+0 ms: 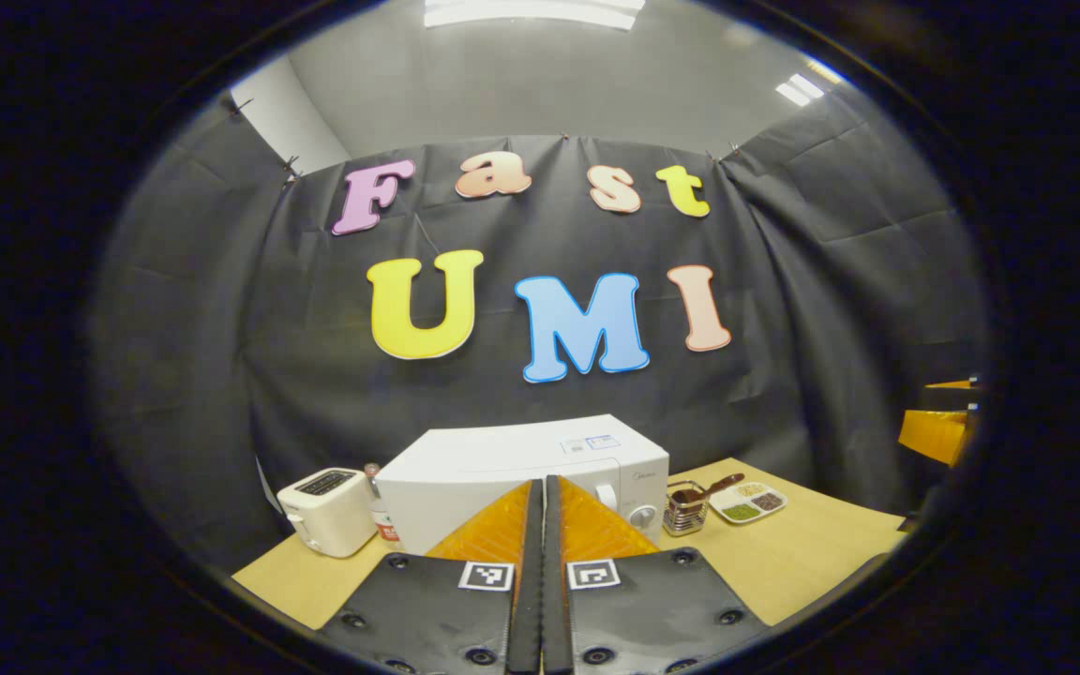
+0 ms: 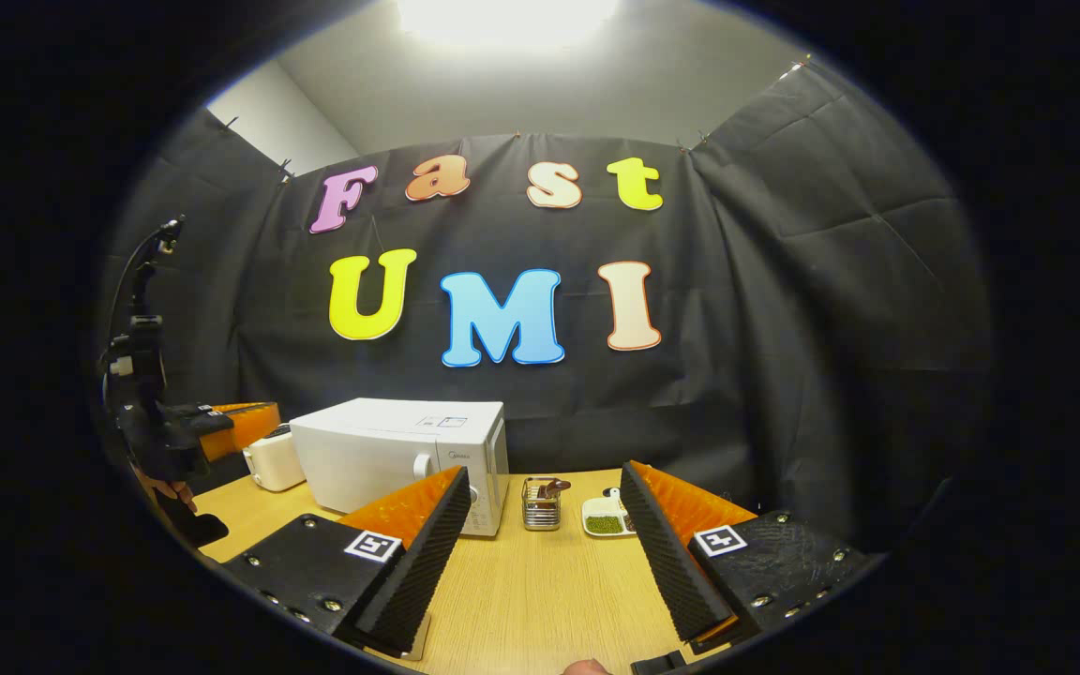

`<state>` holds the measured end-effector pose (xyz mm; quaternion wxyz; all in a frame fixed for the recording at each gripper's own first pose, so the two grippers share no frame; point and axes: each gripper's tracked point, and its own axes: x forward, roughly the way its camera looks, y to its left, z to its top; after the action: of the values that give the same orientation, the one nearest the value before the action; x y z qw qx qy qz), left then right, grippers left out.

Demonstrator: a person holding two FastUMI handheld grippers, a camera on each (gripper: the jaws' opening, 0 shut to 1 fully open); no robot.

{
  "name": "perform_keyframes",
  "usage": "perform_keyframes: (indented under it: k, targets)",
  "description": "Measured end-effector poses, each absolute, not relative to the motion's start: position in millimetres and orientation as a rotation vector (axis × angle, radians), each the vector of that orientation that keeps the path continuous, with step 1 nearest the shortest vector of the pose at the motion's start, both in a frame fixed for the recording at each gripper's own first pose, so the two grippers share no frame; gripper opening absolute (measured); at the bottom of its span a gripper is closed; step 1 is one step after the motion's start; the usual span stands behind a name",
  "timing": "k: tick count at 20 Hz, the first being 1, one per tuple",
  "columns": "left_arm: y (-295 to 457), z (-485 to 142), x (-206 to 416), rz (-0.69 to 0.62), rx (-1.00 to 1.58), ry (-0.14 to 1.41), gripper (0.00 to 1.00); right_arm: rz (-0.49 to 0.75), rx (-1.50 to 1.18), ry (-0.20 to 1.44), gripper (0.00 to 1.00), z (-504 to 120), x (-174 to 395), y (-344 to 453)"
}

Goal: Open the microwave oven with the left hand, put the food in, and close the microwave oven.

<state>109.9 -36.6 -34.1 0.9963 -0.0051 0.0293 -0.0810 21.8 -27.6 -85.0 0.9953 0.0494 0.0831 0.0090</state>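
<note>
A white microwave oven (image 1: 521,473) stands at the back of the wooden table (image 1: 784,553) with its door closed; its handle and knobs sit on its right side. My left gripper (image 1: 543,487) is shut with nothing in it, raised in front of the microwave and apart from it. The microwave (image 2: 399,450) appears left of centre in the right gripper view. A white divided dish of food (image 2: 607,517) lies to its right, also seen as the dish (image 1: 748,502). My right gripper (image 2: 545,511) hangs open above the table, well short of the dish. The left gripper (image 2: 221,427) shows far left.
A cream toaster (image 1: 326,511) and a small bottle (image 1: 379,511) stand left of the microwave. A wire holder with a brown utensil (image 1: 690,506) sits between microwave and dish. Bare wooden table (image 2: 521,591) stretches in front of the right gripper. A hand (image 2: 165,487) holds the left gripper.
</note>
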Motion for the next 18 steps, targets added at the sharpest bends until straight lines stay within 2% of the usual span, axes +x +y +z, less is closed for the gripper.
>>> perform_keyframes:
  k: [9,16,17,18]
  targets:
    - [11,7,60,-0.09,-0.006,0.011,0.07,0.016,0.086,0.15,0.98,-68,0,-12]
    - [34,12,25,-0.085,0.007,-0.014,0.07,0.027,0.054,0.132,0.98,-59,-22,10]
    - [34,13,23,-0.089,-0.002,-0.014,0.08,0.028,0.054,0.133,0.98,-59,-24,14]
    - [35,11,20,-0.092,-0.009,-0.013,0.14,0.029,0.054,0.137,0.98,-59,-27,17]
